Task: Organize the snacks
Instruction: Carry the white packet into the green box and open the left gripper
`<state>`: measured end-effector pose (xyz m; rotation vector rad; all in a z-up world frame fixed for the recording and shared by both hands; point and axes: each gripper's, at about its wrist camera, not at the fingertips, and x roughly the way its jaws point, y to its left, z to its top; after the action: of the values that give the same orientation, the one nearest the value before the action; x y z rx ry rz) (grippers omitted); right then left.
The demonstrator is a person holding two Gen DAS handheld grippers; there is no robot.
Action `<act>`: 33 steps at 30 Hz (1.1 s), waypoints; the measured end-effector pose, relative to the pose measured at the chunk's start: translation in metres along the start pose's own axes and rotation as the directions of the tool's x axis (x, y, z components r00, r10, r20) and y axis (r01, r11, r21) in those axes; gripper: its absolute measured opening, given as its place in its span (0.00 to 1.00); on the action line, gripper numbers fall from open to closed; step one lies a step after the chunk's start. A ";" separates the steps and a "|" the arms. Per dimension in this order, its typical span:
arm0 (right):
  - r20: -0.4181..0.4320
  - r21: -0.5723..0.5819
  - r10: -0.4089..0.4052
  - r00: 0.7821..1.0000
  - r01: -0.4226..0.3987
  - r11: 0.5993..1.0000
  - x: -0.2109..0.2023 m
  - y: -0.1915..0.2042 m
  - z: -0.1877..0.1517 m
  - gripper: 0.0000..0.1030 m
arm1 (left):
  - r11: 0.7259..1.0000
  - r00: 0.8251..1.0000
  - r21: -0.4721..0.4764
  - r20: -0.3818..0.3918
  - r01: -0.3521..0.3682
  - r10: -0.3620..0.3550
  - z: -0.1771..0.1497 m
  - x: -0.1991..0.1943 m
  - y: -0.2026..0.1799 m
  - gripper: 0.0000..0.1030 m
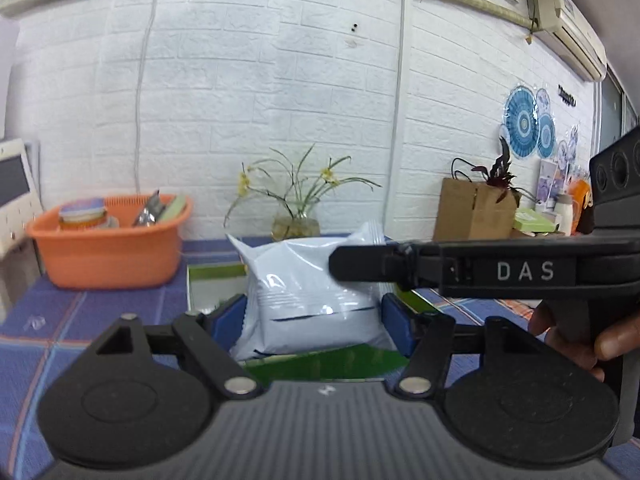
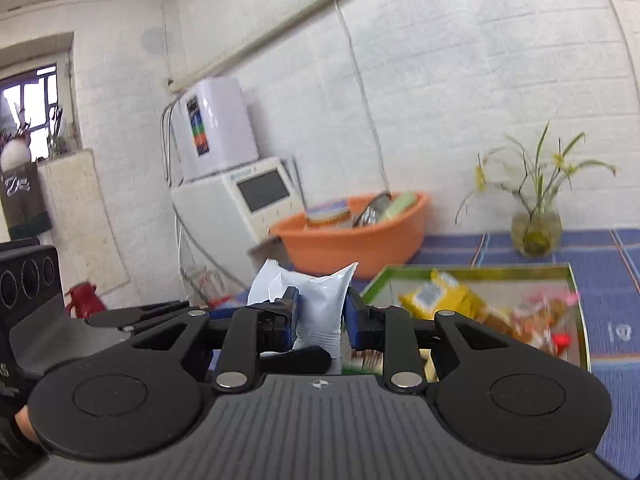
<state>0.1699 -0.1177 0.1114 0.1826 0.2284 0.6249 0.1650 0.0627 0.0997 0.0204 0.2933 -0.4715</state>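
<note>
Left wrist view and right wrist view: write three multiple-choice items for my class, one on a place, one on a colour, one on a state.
1. In the left wrist view, where is the orange basin relative to the flower vase?
A) left of it
B) right of it
C) in front of it

2. The packet in front of the camera is:
A) red
B) white
C) black

3. The right gripper is:
A) wide open and empty
B) out of view
C) shut on the packet

Answers:
1 A, the basin sits at the left and the vase mid-picture.
2 B, the wrapper is plain white.
3 C, the jaws press the packet's sides.
</note>
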 end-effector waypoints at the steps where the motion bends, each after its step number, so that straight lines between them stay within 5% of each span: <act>1: 0.013 -0.015 -0.008 1.000 0.008 1.000 0.004 -0.003 0.004 0.43 | 1.000 1.000 0.017 0.004 -0.015 0.015 0.006 0.009 0.000 0.62; 8: 0.088 0.062 -0.101 0.991 0.096 0.993 0.018 -0.051 -0.004 0.48 | 0.999 0.999 -0.040 0.036 -0.012 0.013 0.000 0.073 -0.008 0.67; 16: 0.052 0.251 -0.211 0.976 0.192 0.949 0.052 -0.121 -0.032 0.49 | 0.999 0.995 0.024 -0.096 -0.026 0.028 -0.014 0.164 -0.020 0.68; 18: 0.059 0.288 -0.213 0.975 0.188 0.939 0.057 -0.131 -0.031 0.54 | 0.999 0.994 0.033 -0.103 -0.038 0.042 -0.012 0.175 -0.018 0.71; 19: 0.062 0.318 -0.212 0.975 0.182 0.930 0.057 -0.137 -0.031 0.64 | 0.999 0.993 0.032 -0.105 -0.043 0.046 -0.011 0.178 -0.016 0.75; 20: 0.067 0.362 -0.206 0.976 0.169 0.917 0.056 -0.143 -0.031 0.77 | 0.999 0.994 0.022 -0.104 -0.037 0.039 -0.010 0.178 -0.014 0.78; 21: 0.068 0.398 -0.202 0.977 0.159 0.904 0.053 -0.147 -0.031 1.00 | 0.999 0.994 0.010 -0.104 -0.039 0.040 -0.011 0.175 -0.011 0.78; 26: 0.145 0.388 -0.248 0.958 0.176 0.905 0.027 -0.138 -0.030 1.00 | 0.991 0.989 -0.019 -0.059 -0.135 0.133 -0.019 0.138 -0.009 0.84; 31: 0.118 0.243 -0.371 0.921 0.335 0.910 0.004 -0.099 -0.028 1.00 | 0.964 0.965 -0.057 -0.055 -0.260 0.257 -0.029 0.086 -0.011 0.84; 33: 0.093 0.157 -0.446 0.890 0.429 0.889 -0.003 -0.078 -0.034 1.00 | 0.950 0.950 -0.047 -0.063 -0.310 0.306 -0.036 0.066 -0.015 0.84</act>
<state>0.2018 -0.1786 0.0605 0.2885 0.1795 0.1442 0.2046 0.0226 0.0468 0.0234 0.3503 -0.1515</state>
